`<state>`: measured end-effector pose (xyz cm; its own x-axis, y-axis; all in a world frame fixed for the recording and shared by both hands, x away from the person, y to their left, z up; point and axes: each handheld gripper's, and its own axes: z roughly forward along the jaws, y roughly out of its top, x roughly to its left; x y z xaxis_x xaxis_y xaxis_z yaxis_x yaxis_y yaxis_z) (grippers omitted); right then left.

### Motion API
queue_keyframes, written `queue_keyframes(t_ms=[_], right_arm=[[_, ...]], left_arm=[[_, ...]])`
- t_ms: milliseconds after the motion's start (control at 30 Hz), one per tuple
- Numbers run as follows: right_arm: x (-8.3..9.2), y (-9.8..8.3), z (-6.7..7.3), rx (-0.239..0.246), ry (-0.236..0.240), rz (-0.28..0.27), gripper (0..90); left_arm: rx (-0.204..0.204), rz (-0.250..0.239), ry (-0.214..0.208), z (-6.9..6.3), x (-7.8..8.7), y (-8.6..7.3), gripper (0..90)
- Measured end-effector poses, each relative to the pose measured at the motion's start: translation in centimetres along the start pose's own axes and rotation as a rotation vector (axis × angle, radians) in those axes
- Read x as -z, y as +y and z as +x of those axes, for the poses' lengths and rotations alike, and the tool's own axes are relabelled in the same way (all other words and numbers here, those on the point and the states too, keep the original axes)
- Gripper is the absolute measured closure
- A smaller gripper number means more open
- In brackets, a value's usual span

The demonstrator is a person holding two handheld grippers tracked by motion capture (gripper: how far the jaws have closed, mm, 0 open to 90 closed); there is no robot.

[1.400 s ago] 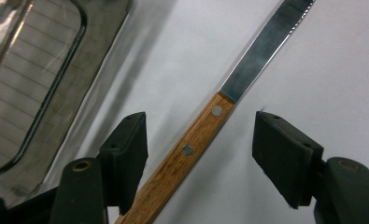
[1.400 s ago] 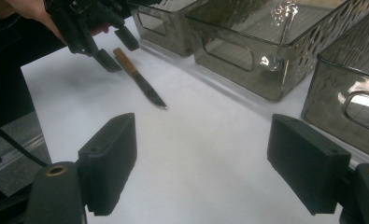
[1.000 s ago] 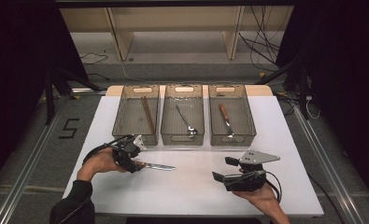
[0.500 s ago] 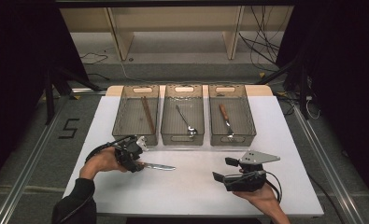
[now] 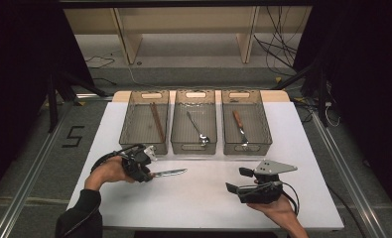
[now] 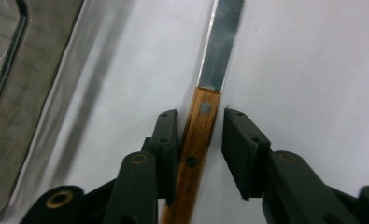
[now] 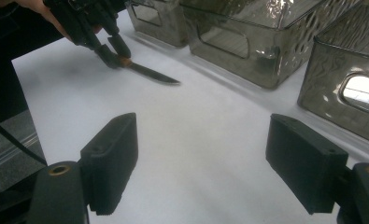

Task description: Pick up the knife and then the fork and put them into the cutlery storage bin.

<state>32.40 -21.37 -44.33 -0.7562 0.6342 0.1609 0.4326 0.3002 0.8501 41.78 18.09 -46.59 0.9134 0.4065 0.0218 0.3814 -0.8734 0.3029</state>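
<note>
A knife point(image 5: 169, 173) with a wooden handle point(image 6: 197, 140) and a steel blade point(image 6: 222, 46) lies flat on the white table point(image 5: 203, 198), blade pointing right in the high view. My left gripper point(image 5: 146, 173) straddles the handle near the blade end. Its jaws have just been closing, with the handle between them. In the left gripper view point(image 6: 201, 114) one pad sits beside the handle and a narrow gap remains at the other. My right gripper point(image 5: 235, 180) rests open at the front right, nothing between its fingers point(image 7: 112, 154); its view shows the knife point(image 7: 149, 73) farther off.
Three clear bins stand in a row behind the knife: the left bin point(image 5: 128, 124) holds a brown stick, the middle bin point(image 5: 179, 124) a spoon, the right bin point(image 5: 263, 124) a wooden-handled fork. Their walls point(image 7: 247, 51) rise close behind the knife.
The left gripper's jaws have drawn closer around the knife handle. Both hands and the knife stay where they were.
</note>
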Motion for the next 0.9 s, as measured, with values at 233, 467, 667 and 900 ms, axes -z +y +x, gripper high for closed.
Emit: queue_keyframes(t_ms=[233, 467, 667, 900], right_arm=[[-0.1, 0.0, 0.0, 0.004, 0.0, 0.003, 26.0], [0.0, 0.0, 0.0, 0.001, -0.001, -0.003, 26.0], [0.1, 0.1, 0.0, -0.001, -0.003, -0.002, 26.0], [0.1, 0.1, 0.1, 0.003, -0.001, -0.019, 26.1]], left_arm=[[-0.024, -0.017, -0.005, -0.1, 0.0, -0.2, 75.5], [-0.028, -0.015, 0.004, -0.1, 0.1, -0.2, 76.3], [-0.017, -0.057, 0.018, -0.4, 0.6, -0.1, 76.4], [-0.009, -0.128, 0.026, -1.3, 2.1, 0.6, 76.4]])
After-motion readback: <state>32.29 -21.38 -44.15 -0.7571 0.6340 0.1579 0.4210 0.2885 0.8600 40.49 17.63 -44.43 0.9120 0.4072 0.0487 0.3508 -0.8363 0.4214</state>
